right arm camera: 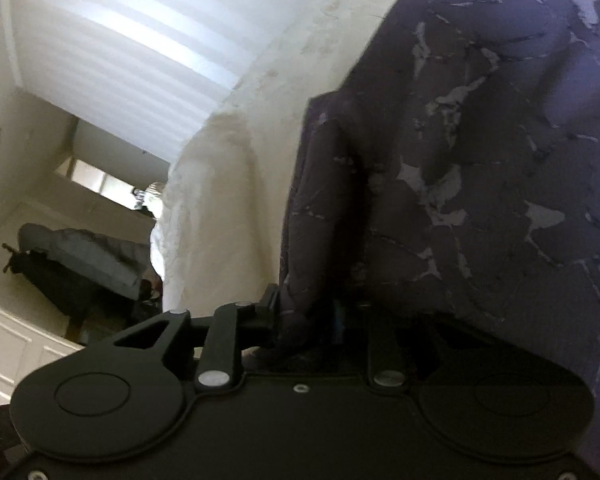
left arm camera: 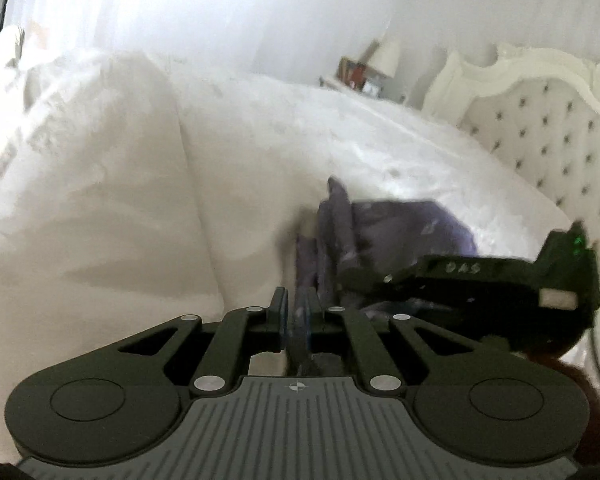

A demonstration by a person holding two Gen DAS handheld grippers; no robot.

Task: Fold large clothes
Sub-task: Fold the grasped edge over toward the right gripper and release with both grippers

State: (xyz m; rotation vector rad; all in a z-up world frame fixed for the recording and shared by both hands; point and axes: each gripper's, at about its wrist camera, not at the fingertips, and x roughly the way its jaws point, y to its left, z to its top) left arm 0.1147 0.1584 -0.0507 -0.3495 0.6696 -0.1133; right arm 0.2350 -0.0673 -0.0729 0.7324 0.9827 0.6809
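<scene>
Left gripper (left arm camera: 296,312) clamped on purple garment (left arm camera: 400,228) above white bed (left arm camera: 260,140). Right gripper (right arm camera: 306,314) likewise clamped on garment. Headboard (left arm camera: 540,120) visible in left view only.

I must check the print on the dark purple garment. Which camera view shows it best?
The right wrist view: the dark purple patterned garment fills the frame, pale marks clear. The left wrist view shows only a small blurred bunch.

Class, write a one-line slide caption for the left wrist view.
Left gripper shut on purple garment over white bed, right gripper alongside.
</scene>
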